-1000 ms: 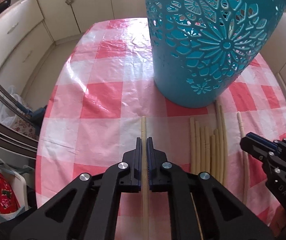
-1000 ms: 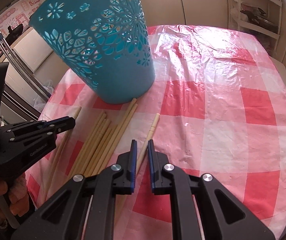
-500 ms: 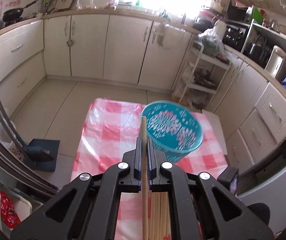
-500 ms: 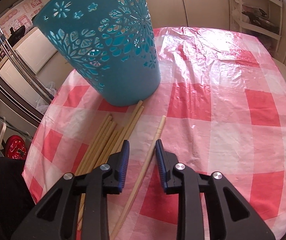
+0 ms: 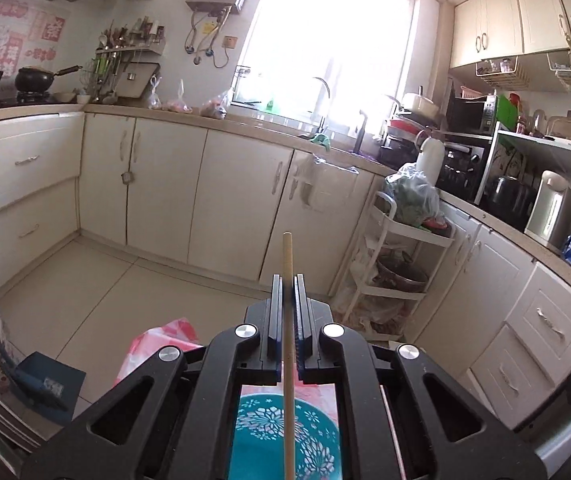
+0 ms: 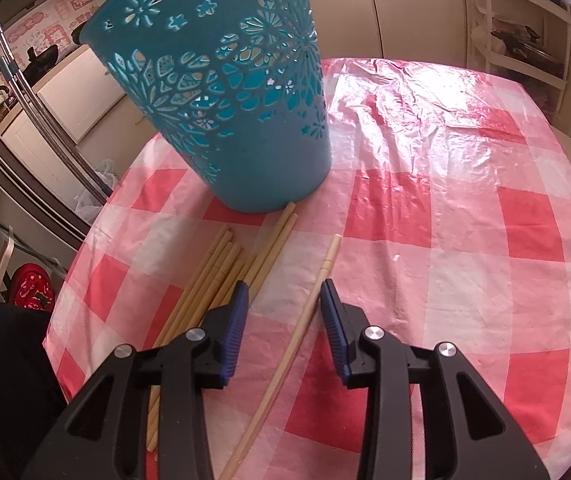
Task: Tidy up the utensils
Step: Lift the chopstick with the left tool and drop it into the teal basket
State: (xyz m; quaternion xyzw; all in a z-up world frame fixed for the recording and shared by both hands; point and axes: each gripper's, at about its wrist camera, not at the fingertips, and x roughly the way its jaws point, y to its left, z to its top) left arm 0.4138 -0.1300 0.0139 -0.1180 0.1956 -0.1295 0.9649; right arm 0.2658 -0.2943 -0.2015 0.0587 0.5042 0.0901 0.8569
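one chopstick [image 5: 288, 360] clamped tight in left gripper [image 5: 286, 300], high above teal basket [image 5: 285, 432]
right gripper [image 6: 284, 300] just been spreading, straddling loose chopstick [image 6: 305, 320] near basket, not pinching it

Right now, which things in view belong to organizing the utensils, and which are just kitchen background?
Job:
chopstick clamped in left gripper
lone chopstick between open right gripper
chopstick pile
teal basket

Background:
tablecloth
rolling rack
wok
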